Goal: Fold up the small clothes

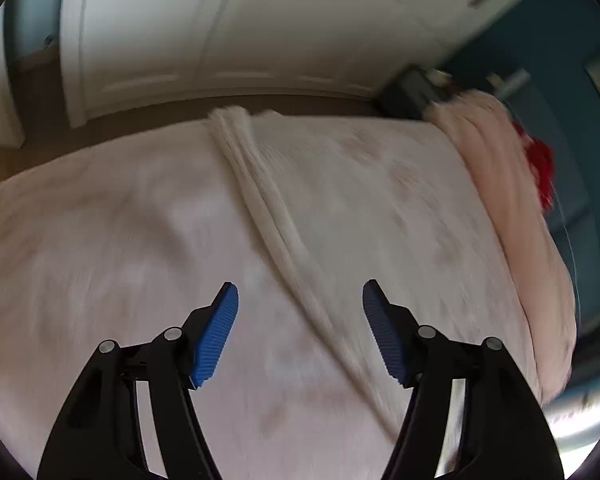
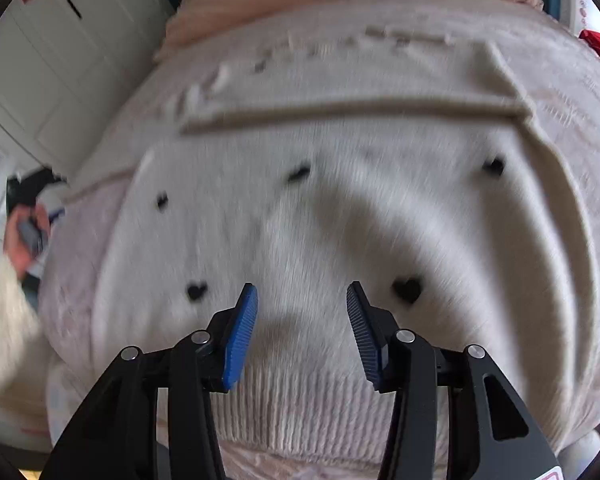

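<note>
Both grippers spread and empty above the sweater.
Right gripper (image 2: 302,300): pinch the ribbed hem (image 2: 300,408) below its fingertips; left gripper (image 1: 300,300): take the sleeve (image 1: 268,200) ahead.

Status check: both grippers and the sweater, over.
Left gripper open, empty, over bed. Right gripper open, empty, above sweater. Sweater spread flat, one sleeve folded across. Nothing in the way.

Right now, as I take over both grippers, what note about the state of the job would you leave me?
Left gripper: open, holds nothing, above a long cream knit strip lying on the pink blanket.
Right gripper: open, holds nothing, above the white sweater with black hearts, near its ribbed hem.
Done: sweater lies fairly flat.
Left: no fold visible yet; grasp and fold.
</note>
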Available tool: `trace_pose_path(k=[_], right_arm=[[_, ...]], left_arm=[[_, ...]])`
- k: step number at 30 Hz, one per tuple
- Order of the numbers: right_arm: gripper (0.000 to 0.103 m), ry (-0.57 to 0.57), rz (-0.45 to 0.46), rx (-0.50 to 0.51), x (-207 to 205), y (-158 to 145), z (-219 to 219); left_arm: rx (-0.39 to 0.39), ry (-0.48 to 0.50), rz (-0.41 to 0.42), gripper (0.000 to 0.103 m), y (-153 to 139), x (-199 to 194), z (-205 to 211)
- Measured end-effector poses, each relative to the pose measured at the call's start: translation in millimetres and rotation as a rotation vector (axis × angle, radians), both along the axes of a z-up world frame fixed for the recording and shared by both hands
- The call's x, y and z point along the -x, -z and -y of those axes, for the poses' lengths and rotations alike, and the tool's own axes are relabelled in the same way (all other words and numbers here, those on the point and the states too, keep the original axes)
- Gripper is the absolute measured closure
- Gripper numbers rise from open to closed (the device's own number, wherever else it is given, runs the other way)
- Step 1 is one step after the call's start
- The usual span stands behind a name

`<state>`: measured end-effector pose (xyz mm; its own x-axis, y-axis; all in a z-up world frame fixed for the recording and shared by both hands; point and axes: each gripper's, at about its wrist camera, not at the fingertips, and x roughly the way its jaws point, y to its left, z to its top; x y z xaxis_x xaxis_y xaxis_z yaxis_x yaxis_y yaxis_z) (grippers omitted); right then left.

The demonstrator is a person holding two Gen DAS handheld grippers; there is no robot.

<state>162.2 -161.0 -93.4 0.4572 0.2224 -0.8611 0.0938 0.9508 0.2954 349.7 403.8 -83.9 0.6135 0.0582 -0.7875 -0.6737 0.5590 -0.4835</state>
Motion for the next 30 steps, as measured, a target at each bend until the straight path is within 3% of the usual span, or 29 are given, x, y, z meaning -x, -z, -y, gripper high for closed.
trace_pose_path(k=[3,4,5,7,11,14,16,18,20,22,23,25,27,30], right_arm=[[0.052,0.002,-0.066,0.006,1,16,-4],[0.052,0.003,-0.076,-0.005,1,19,-1],[0.052,0.009,-0.077,-0.009,1,19,-3],[0.049,0.018,-0.080,-0.026,-2,19,-1],[0.048,0.035,-0.064,-0.021,-2,15,7],[0.048,0.071,-0.054,-0.056,2,14,18],[0.048,0.111,-0.045,-0.107,8,11,31],[0.048,0.143,-0.033,-0.129,15,8,42],[0.048,0.163,-0.010,-0.132,24,2,56],[0.045,0.182,0.004,-0.124,34,-3,70],[0.044,0.196,0.006,-0.124,41,-3,80],[0.043,0.233,0.004,-0.130,53,-1,99],[0.043,0.258,0.004,-0.121,64,-1,117],[0.042,0.253,0.021,-0.076,67,-6,136]], left_arm=[[0.023,-0.068,-0.011,0.052,19,-20,-21],[0.004,-0.064,-0.009,0.067,19,-24,-23],[-0.027,-0.019,-0.020,0.095,19,-35,-23],[-0.070,0.038,-0.062,0.096,16,-47,-21],[-0.170,0.134,0.094,0.097,-45,-54,19],[-0.254,0.337,0.247,0.097,-116,-51,102],[-0.284,0.523,0.352,0.097,-161,-41,185],[-0.283,0.685,0.414,0.096,-186,-24,260],[-0.256,0.834,0.417,0.092,-188,-6,340],[-0.210,0.927,0.376,0.084,-169,9,399],[-0.186,0.948,0.343,0.063,-155,14,418],[-0.107,0.946,0.230,0.031,-108,38,454],[-0.044,0.907,0.166,0.030,-69,65,462],[-0.012,0.868,0.077,0.030,-26,108,438]])
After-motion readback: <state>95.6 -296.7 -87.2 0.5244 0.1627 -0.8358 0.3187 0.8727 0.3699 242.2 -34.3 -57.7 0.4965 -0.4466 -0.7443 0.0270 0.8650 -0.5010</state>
